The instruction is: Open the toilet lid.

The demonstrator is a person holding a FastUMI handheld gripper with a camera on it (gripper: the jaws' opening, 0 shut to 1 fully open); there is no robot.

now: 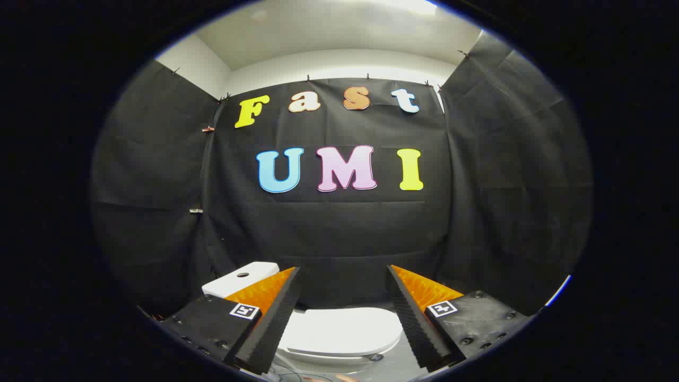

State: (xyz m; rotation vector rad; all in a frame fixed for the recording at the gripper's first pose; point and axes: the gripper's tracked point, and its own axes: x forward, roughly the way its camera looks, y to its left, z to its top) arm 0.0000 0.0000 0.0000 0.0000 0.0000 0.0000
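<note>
- Black cloth wall [339, 233]: hung across the back and both sides of the booth.
- White ceiling [339, 32]: at 12 o'clock above the cloth.
- Small clips [208, 129]: at 10 o'clock, along a cloth seam.

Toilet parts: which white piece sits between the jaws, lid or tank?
The lid, closed flat, lies between the open jaws; the tank stands farther back beside one finger.

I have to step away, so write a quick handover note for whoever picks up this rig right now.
Gripper: open, holding nothing, fingers spread wide and apart from the toilet.
Toilet lid: shut flat, seen between the fingers and below them.
Tank: beyond the lid, by the booth's black wall.
Done: nothing yet; the lid is untouched.
Left: bring the gripper down to the lid's front edge, catch it and lift it up.
</note>
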